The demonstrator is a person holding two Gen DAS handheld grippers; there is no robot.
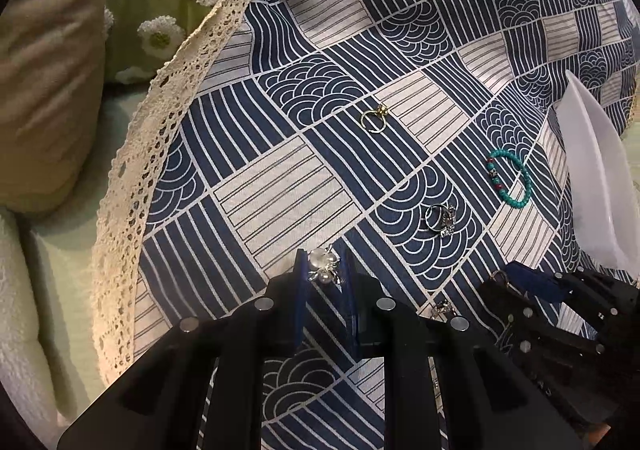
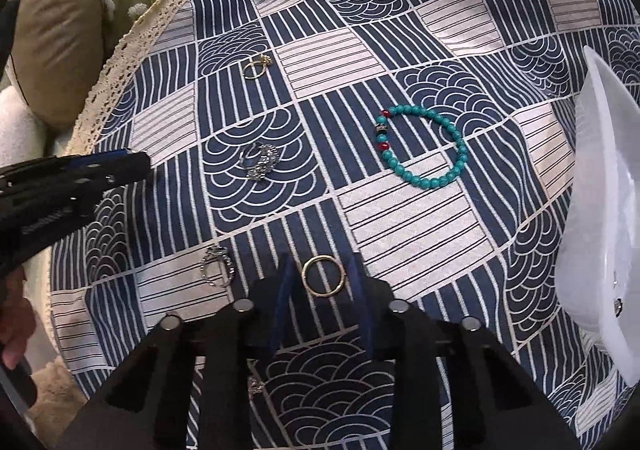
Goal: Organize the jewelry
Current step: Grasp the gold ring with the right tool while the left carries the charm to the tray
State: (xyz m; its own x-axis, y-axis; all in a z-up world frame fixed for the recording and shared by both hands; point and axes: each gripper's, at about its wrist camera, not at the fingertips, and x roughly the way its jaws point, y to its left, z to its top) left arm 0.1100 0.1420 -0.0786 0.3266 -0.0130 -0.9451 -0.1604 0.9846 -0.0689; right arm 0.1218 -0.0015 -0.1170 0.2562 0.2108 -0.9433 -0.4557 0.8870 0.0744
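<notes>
In the left wrist view, the left gripper (image 1: 324, 270) has its blue-padded jaws closed on a small silver brooch with pearl-like beads (image 1: 323, 268), low at 6 o'clock. In the right wrist view, the right gripper (image 2: 323, 276) stands with its jaws narrow around a plain gold ring (image 2: 323, 275) that lies flat on the blue and white patterned cloth (image 2: 404, 226); if the pads press on it I cannot tell. A silver filigree ring (image 2: 218, 265) lies at 9 o'clock of the gold ring. Farther, a silver jewelled ring (image 2: 258, 161) is at 11 o'clock and a turquoise bead bracelet (image 2: 424, 147) at 1 o'clock. Farthest lies a thin gold ring with a stone (image 2: 257, 66). A white translucent plastic container (image 2: 600, 209) stands at 3 o'clock.
</notes>
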